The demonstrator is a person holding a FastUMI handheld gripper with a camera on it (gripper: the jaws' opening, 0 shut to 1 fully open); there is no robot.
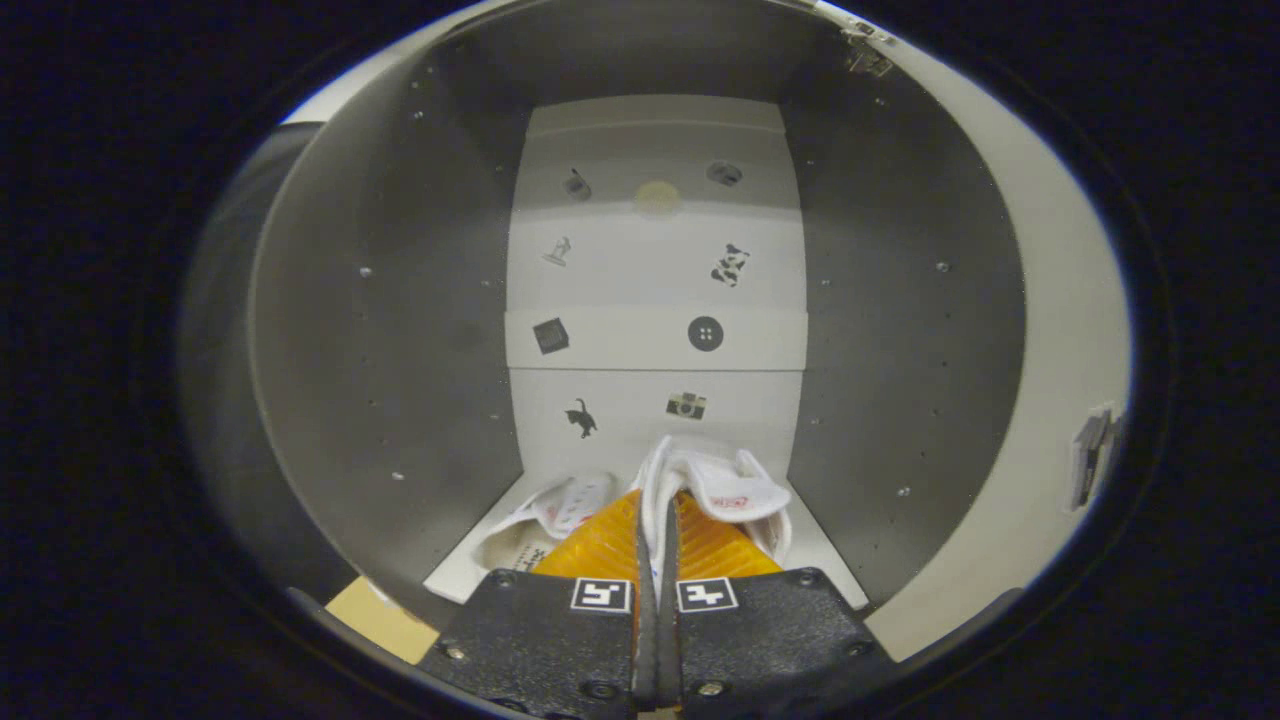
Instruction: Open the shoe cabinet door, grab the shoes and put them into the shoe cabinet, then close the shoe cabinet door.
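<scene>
I look straight into the open shoe cabinet [400,330], its grey side walls on both sides and a white back panel [655,270] with small dark stickers. My gripper [657,515] is shut on the thin edge of a white shoe [725,490], which sits on the cabinet floor [470,570] just ahead of the fingers. A second white shoe [550,520] lies on the floor to the left of it, partly hidden behind the left finger. The open cabinet door [1060,330] stands at the right, seen from its white inner face.
A hinge [865,55] sits at the top of the door side. A small handle [1090,455] sticks out on the door's outer edge. A strip of light wooden floor [375,615] lies in front of the cabinet at the lower left.
</scene>
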